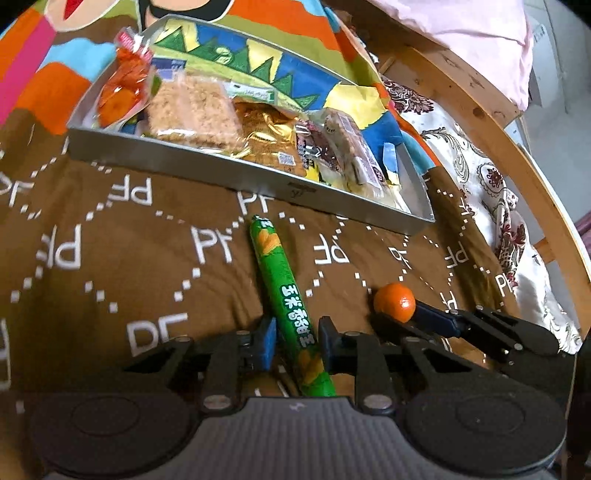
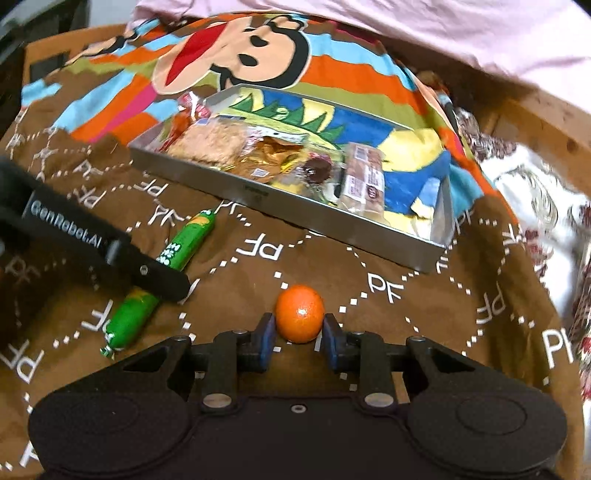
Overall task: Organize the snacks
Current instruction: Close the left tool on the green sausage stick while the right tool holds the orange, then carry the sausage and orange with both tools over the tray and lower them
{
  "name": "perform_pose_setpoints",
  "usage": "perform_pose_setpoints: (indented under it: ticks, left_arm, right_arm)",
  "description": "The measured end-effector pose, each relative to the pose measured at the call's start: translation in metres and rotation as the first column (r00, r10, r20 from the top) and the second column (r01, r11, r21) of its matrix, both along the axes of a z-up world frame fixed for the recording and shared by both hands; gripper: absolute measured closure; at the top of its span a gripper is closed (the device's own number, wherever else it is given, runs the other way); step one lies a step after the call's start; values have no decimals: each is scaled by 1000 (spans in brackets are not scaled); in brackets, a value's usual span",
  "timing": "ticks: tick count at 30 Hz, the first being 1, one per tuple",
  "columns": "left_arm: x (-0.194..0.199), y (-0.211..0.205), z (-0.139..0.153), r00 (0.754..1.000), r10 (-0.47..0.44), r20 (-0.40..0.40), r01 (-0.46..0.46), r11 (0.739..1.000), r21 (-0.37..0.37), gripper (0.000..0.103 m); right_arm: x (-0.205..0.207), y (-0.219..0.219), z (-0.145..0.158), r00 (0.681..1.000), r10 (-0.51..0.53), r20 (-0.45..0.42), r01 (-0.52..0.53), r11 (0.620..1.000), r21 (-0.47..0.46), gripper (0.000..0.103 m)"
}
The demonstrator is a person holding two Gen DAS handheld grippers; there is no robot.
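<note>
While the left gripper (image 1: 297, 341) straddles the green sausage stick (image 1: 284, 302) on the brown blanket (image 1: 110, 258), jaws parted, the right gripper (image 2: 298, 334) brackets the orange (image 2: 300, 313) loosely, near the snack tray (image 2: 332, 218)

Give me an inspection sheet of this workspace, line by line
Surface: brown printed blanket on a bed.
Job's things: green sausage stick and orange lie loose; metal tray holds wrapped snacks.
Clutter: nothing seen.
Grippers: left gripper open, fingers either side of the sausage; right gripper open, fingers flanking the orange.
Cables: nothing seen.
Surroundings: wooden bed frame, pink bedding.
</note>
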State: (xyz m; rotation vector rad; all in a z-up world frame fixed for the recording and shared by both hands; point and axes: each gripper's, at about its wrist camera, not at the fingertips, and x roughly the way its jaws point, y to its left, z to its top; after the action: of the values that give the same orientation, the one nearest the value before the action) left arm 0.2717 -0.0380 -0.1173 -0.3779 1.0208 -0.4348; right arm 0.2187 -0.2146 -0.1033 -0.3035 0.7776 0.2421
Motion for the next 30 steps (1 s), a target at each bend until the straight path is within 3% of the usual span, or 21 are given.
perform_pose_setpoints:
  ticks: [12, 17, 21, 30]
  left_arm:
    - [16, -2, -9, 1000, 1, 8, -1, 1000, 2, 80]
    - [5, -5, 2, 997, -21, 74, 20, 1000, 18, 81]
    - [1, -4, 14, 991, -6, 131, 10, 1000, -26, 81]
    - [12, 10, 46, 942, 111, 318, -67, 987, -147, 82]
  right_arm:
    - [-2, 11, -5, 997, 50, 54, -45, 995, -88, 74]
    - [-12, 20, 0, 981, 108, 162, -77, 979, -187, 74]
    - [-20, 24, 6, 952, 138, 273, -65, 963, -262, 74]
    - [-8, 25, 15, 895, 133, 425, -18, 964, -265, 74]
